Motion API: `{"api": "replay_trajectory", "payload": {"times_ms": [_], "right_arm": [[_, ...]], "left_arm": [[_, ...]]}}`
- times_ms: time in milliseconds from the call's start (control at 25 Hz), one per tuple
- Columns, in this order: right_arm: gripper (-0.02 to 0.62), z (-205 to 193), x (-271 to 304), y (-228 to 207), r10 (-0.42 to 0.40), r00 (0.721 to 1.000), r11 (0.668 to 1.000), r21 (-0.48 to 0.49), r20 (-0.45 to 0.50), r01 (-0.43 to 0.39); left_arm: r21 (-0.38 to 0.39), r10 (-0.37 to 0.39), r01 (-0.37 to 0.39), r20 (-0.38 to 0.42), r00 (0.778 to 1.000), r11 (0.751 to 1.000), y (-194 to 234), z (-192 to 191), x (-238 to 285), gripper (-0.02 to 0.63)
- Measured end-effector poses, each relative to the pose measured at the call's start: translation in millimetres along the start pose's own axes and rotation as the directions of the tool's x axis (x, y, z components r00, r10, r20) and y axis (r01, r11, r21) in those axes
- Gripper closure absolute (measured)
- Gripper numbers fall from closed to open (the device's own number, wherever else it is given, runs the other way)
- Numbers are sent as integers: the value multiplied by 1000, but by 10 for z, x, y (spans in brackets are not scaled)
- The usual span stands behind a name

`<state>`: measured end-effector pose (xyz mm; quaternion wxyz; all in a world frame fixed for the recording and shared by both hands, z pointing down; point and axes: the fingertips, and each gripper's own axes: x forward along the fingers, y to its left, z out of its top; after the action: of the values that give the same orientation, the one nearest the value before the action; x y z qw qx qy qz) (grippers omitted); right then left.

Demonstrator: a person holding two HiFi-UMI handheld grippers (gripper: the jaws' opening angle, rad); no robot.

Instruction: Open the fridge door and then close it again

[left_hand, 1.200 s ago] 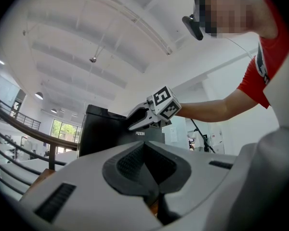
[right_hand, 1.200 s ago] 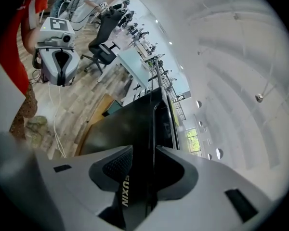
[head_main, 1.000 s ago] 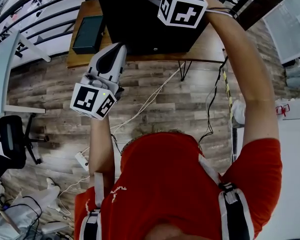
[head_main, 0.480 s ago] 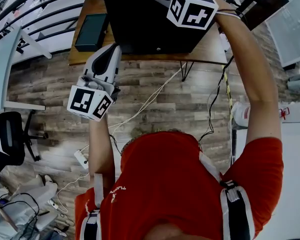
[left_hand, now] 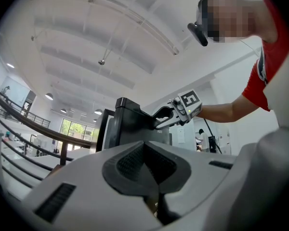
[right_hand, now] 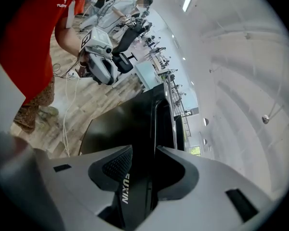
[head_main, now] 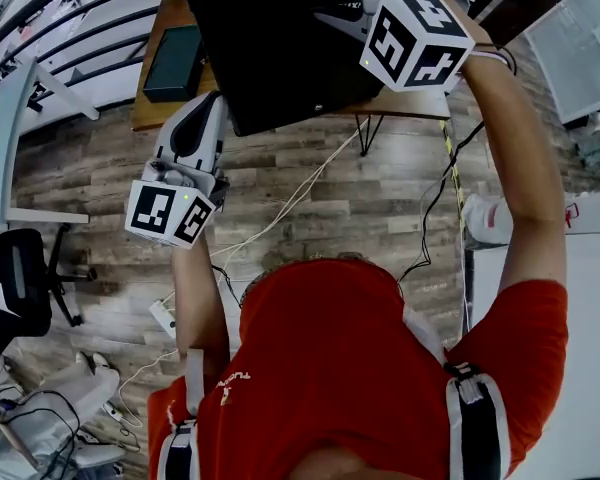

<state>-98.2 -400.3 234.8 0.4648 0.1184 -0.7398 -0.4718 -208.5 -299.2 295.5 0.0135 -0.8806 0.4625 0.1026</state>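
Left fingers [left_hand: 149, 177] are pressed together, pad against pad, with nothing caught between them. In the head view they sit at about 9 o'clock, out over the plank floor [head_main: 310, 168]. Their tips aim toward 12 o'clock at the front edge of the bench [head_main: 145, 118] without touching it, and their marker cube [head_main: 167, 213] is at the near end. On the bench at 11 o'clock lies a flat dark box [head_main: 175, 63], just beside the fridge [head_main: 270, 58], a black cabinet standing on the bench at 12 o'clock. Its front runs askew to the bench edge, so the fridge door [right_hand: 118, 129] looks swung a little way out from the cabinet.

Right fingers [head_main: 338, 10], at about 1 o'clock, reach over the top of that door. They stand fairly wide and have just been opening a touch further, yet the door's upper edge, a black strip printed FUXIN, fills the space between them. In the right gripper view the pad at 9 o'clock lies flat on the strip, and the one at 3 o'clock looks to be against it too. Their cube [head_main: 415, 36] rides just behind them, by my wrist. A white cable [head_main: 295, 203] trails across the floor below the bench.
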Motion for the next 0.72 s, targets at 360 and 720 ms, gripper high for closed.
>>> {"api": "replay_trajectory", "payload": {"times_ms": [360,720], "right_arm": [[419,51,-405,303,-15,999,997,-69,37,18],[414,33,-782,570,-35,999,993,-115,35,39]], "left_arm": [[0,-68,68,-20,998,998,-382,-55,-203,597],[6,-115,115,-23,993,993,-585,-37,-416,597]]}}
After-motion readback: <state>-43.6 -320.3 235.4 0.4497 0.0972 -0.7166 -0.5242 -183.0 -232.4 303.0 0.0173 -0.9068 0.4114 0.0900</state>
